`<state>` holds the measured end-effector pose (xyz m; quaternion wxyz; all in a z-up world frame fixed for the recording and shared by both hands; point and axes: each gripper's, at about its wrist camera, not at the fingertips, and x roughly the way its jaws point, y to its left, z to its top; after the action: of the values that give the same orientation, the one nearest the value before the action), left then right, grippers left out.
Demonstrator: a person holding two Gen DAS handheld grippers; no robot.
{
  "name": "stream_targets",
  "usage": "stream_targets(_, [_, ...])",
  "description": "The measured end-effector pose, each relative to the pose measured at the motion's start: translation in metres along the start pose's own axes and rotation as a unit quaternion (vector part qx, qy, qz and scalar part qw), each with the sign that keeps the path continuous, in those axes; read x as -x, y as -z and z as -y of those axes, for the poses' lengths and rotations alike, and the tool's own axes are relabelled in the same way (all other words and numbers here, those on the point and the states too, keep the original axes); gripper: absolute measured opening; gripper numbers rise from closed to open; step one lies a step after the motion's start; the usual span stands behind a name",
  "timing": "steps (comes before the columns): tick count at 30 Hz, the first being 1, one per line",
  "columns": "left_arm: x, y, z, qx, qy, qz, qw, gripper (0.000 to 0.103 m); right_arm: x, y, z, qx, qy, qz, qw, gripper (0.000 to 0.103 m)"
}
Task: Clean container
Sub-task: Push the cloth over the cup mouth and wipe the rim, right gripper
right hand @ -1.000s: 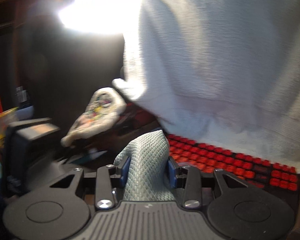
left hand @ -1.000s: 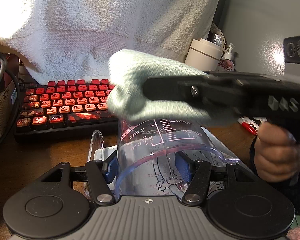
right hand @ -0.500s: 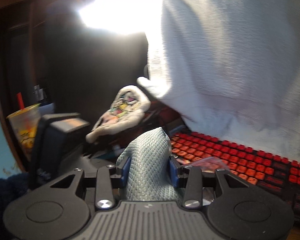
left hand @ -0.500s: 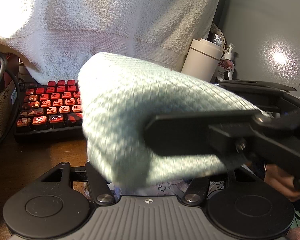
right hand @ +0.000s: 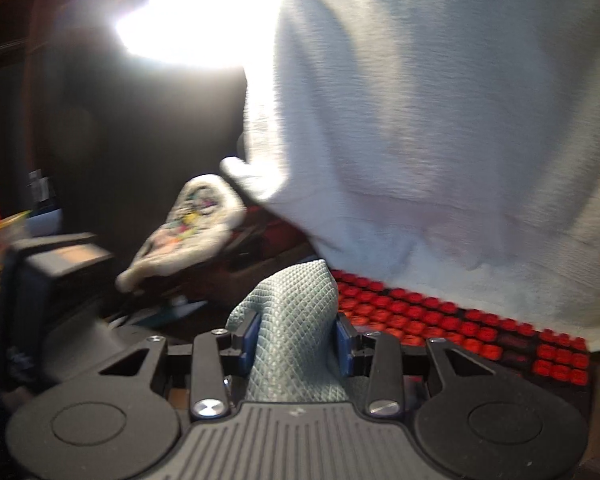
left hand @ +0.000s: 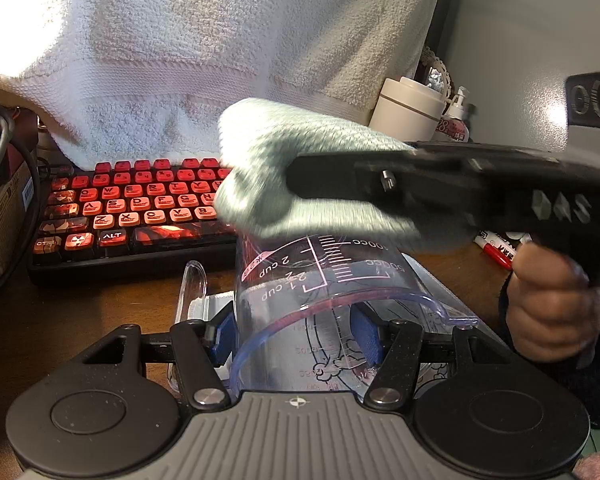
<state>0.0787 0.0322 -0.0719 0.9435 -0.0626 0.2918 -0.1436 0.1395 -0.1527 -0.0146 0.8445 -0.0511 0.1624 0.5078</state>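
Measuring cup (left hand: 320,292) clamped in left tool (left hand: 296,336); right tool (right hand: 296,340) pinching cloth (left hand: 284,184) against cup's far end.

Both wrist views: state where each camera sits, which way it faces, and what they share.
Left wrist: on the left tongs, facing the clear measuring cup they grip, the keyboard behind; the right hand shows.
Right wrist: on the right tongs, facing over the gripped green cloth.
Shared: cloth, keyboard, white towel.
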Motion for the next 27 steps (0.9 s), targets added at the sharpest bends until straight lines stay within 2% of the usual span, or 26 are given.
stream_targets(4, [0.0,0.0,0.0,0.0,0.0,0.0,1.0,0.059,-0.002,-0.003,0.016,-0.037,0.012,-0.004,0.999,0.036])
stream_targets(8, [0.0,-0.001,0.0,0.002,0.001,0.0,1.0,0.059,-0.001,-0.001,0.013,-0.047,0.008,-0.002,0.999,0.038])
stream_targets(10, [0.0,-0.001,0.001,0.001,0.001,0.0,1.0,0.059,0.001,0.001,0.008,-0.04,-0.008,-0.001,0.999,0.038])
stream_targets(13, [0.0,-0.001,0.001,0.001,0.001,0.0,1.0,0.059,0.004,0.004,-0.005,-0.028,-0.054,-0.004,0.998,0.038])
stream_targets(15, [0.0,-0.002,0.001,0.001,0.001,0.0,1.0,0.059,0.006,0.008,-0.018,-0.008,-0.065,-0.003,0.998,0.038])
stream_targets(18, [0.0,-0.002,0.001,0.001,0.0,0.0,1.0,0.059,0.006,0.01,-0.029,0.021,-0.05,0.003,0.999,0.038])
stream_targets(21, [0.0,-0.002,0.001,0.0,0.0,0.0,1.0,0.059,0.004,0.006,-0.021,0.007,-0.05,-0.002,0.999,0.036])
stream_targets(24, [0.001,-0.002,0.001,0.0,0.0,0.0,1.0,0.059,0.0,0.004,-0.009,-0.004,-0.011,0.002,1.0,0.036])
stream_targets(27, [0.001,-0.002,0.0,0.0,0.0,0.0,1.0,0.059,-0.002,0.0,0.007,-0.031,0.009,0.0,0.999,0.036])
